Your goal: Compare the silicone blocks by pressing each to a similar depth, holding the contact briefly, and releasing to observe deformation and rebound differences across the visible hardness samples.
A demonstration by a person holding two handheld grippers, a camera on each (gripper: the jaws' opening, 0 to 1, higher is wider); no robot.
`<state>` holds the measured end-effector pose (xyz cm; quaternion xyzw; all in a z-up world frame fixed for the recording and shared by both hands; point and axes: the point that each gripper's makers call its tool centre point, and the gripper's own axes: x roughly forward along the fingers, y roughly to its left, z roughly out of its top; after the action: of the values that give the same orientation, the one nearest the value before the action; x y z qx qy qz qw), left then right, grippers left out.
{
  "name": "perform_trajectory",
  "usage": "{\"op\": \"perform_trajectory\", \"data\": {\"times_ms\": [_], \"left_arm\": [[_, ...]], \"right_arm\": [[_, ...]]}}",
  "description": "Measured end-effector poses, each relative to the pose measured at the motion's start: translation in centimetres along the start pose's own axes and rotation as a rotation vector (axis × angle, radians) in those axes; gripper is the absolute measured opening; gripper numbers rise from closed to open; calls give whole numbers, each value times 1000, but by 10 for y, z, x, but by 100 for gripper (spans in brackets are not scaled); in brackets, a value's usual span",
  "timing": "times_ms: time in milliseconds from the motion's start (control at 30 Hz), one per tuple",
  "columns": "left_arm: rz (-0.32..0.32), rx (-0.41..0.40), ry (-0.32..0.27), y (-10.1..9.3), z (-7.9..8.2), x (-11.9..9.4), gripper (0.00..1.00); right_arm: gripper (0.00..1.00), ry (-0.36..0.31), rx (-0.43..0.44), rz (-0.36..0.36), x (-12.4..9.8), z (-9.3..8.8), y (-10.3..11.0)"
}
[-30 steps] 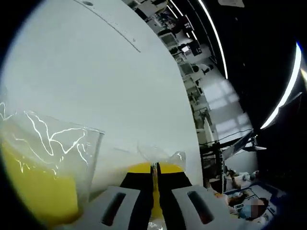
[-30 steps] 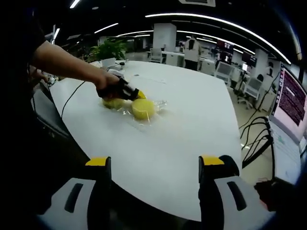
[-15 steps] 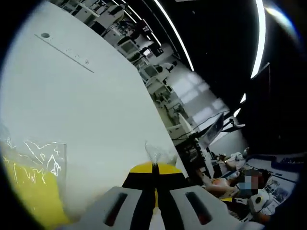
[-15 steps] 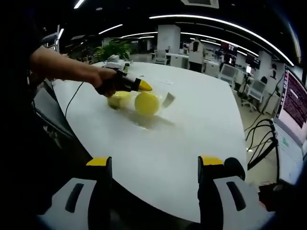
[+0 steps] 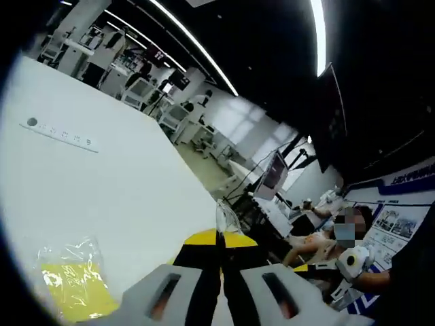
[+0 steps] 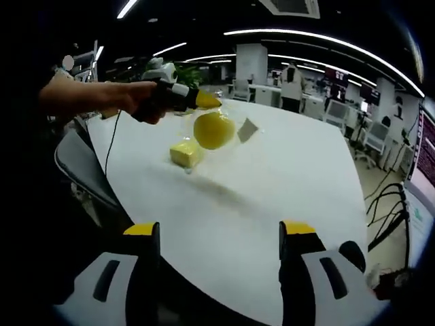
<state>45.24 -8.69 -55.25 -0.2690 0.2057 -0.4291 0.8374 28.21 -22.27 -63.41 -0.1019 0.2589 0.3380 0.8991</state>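
A round yellow silicone block [image 6: 213, 130] hangs inside a clear plastic bag [image 6: 239, 130], held up off the white tabletop [image 6: 272, 183]. The left claw [image 6: 207, 101] is clamped together on the bag's top edge, with a person's hand [image 6: 139, 100] behind it. In the left gripper view that claw [image 5: 220, 239] has its yellow tips pressed shut on a sliver of clear film [image 5: 228, 216]. Below the hanging bag, a squarer yellow block [image 6: 185, 153] lies on the tabletop in its own clear wrapper [image 5: 70, 277]. The right claw [image 6: 219, 232] stands wide apart, nothing between its tips, well away from both blocks near the tabletop's edge.
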Motion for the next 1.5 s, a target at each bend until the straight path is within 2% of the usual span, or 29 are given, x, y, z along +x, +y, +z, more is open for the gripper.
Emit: {"op": "perform_trajectory", "data": {"times_ms": [133,233,367,467,700,1000,1167,1400,1500], "left_arm": [[-48,94,-21,-25,27,-20,0],[-81,97,-44,-39,44,-37,0],[-109,100,-65,-56,52,-54,0],[-116,114,-54,-66,51,-63,0],[-162,130,-57,-89,49,-80,0],[-225,163,-8,-109,37,-86,0],[-247,162,-13,-117,37,-90,0],[-270,169,7,-124,34,-93,0],[-269,177,19,-125,30,-93,0]], "right_arm": [[65,-2,-14,22,6,5,8],[65,-8,-20,34,11,11,12],[66,-33,-16,62,19,24,19],[67,-66,-2,113,25,37,30],[67,-91,-29,149,28,49,44],[65,-123,4,171,23,56,45],[66,-141,8,186,20,61,46],[68,-202,-3,223,25,84,50],[66,-244,-1,263,31,103,54]]}}
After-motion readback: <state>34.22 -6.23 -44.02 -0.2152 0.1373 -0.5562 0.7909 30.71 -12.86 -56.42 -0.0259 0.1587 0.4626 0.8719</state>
